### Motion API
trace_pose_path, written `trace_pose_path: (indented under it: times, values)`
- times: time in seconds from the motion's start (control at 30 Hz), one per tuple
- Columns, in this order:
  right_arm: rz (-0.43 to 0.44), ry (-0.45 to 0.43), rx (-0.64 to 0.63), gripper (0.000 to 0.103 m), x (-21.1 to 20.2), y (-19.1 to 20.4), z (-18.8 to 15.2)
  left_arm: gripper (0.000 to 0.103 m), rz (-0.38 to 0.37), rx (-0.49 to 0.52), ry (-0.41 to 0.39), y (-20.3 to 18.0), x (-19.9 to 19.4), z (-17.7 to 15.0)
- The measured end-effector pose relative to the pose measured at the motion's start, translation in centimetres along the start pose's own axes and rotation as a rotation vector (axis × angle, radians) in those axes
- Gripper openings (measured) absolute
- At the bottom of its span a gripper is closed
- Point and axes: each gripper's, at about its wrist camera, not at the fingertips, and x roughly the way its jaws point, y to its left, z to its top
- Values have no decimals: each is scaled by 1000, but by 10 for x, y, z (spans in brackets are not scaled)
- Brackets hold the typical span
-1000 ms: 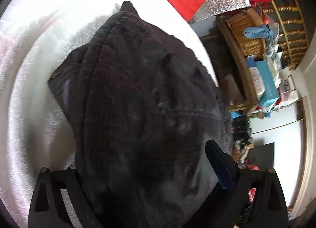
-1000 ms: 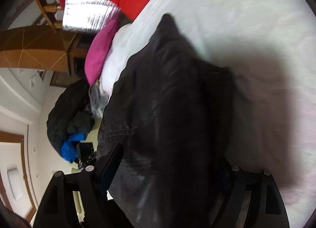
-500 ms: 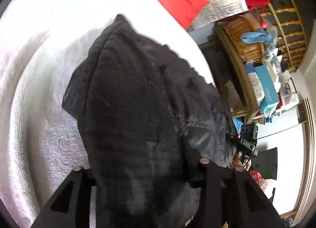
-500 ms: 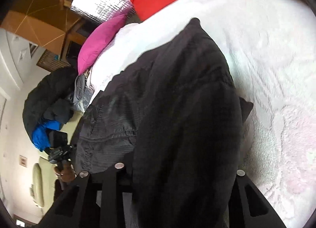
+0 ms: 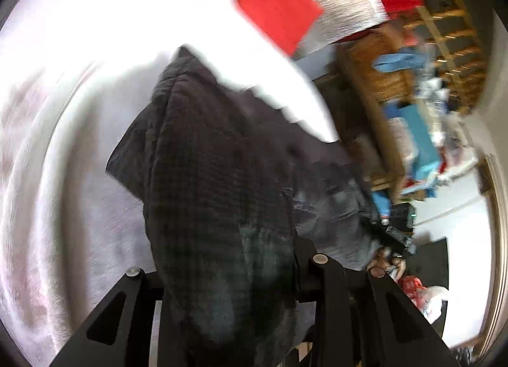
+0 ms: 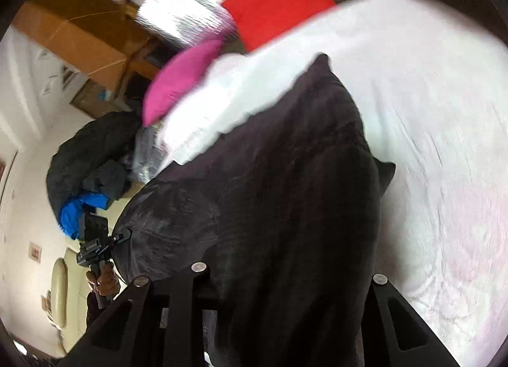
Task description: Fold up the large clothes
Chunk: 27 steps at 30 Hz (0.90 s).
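A large dark checked garment point(image 5: 222, 182) hangs stretched between both grippers above a white bed point(image 5: 63, 144); it also shows in the right wrist view point(image 6: 285, 192). My left gripper point(image 5: 222, 275) is shut on one edge of the garment, which drapes over and hides its fingertips. My right gripper point(image 6: 285, 275) is shut on the other edge, its fingertips hidden too. The far end of the garment still rests on the bed point(image 6: 444, 144). The other gripper and the hand holding it show small in each view: the right one in the left wrist view point(image 5: 393, 233), the left one in the right wrist view point(image 6: 98, 246).
Red cushions point(image 5: 276, 8) and a pink pillow point(image 6: 181, 78) lie at the head of the bed. A wooden shelf with boxes point(image 5: 412, 119) stands beside the bed on one side. A dark pile of clothes with a blue item point(image 6: 89, 170) sits on the other side.
Both grippers have closed on the garment and lifted, pulling it up and back off the bed. The views tilted up, showing more of the headboard and room.
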Motion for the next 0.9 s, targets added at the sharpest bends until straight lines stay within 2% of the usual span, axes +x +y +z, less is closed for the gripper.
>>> trace_pose_path:
  times: [0.07,0.1,0.13,0.17,0.2,0.3,0.43,0.5,0.53,0.63,0.7,0.8,0.9]
  values:
    - [-30,56,55,38,16,-19,-2,57,73,-66,53,21,13,0]
    - [-29,64,69,42,19,-23,-2,63,93,-84,64,26,17,1]
    - [-33,71,76,53,21,-26,-2,65,102,-91,72,28,19,2]
    - [-50,77,80,59,21,-27,-2,65,95,-102,77,30,20,4]
    - [-61,77,91,60,20,-29,-2,65,96,-118,77,30,18,5]
    - [-46,65,137,61,9,-34,-1,65,161,-102,33,26,-1,2]
    - [-50,-9,149,66,-27,-40,-6,67,232,-52,-69,6,-37,-16]
    - [-113,-62,126,66,-43,-39,-11,71,279,-15,-136,-2,-56,-26]
    - [-141,-123,106,66,-56,-35,-15,71,299,15,-180,-10,-66,-33]
    - [-146,-263,55,66,-85,-22,-29,72,286,73,-269,-18,-88,-48]
    - [-148,-311,-30,66,-92,-3,-40,73,277,135,-296,-29,-89,-61]
    - [-144,-269,-104,65,-76,19,-58,73,336,182,-269,-32,-75,-69]
    - [-246,-148,-112,63,-44,21,-71,73,419,158,-188,-23,-48,-67]
